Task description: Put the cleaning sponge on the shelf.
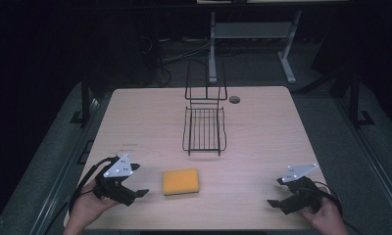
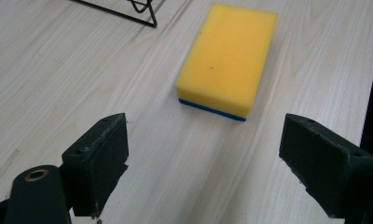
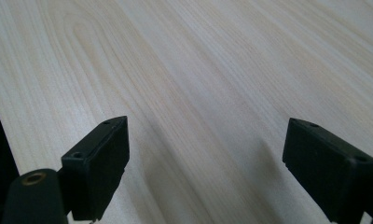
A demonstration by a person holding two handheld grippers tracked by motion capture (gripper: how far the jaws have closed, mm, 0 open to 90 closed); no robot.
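1. The work looks to be at its opening step, the approach. The left gripper (image 1: 140, 188) rests low at the near-left edge of the table (image 1: 262, 127), jaws spread wide and empty, aimed at the sponge (image 1: 181, 181), which lies flat on the wood just beside it.
2. The right gripper (image 1: 277, 201) sits at the near-right corner, well apart from the sponge, jaws likewise wide and holding nothing; its own view looks along bare wood grain.
3. Judging from this, the next move calls for the left gripper to slide forward until the sponge sits between its jaws, then close across the short sides. The wire rack (image 1: 204, 129) farther back, in the middle of the table, seems the likely destination.
4. The sponge (image 2: 226, 58) is a rectangular block of soft yellow foam with a thin blue layer underneath; it will probably squash under the grip.
5. The rack is thin black wire, an open tray with a tall looped back. The tabletop is pale, smooth wood laminate.
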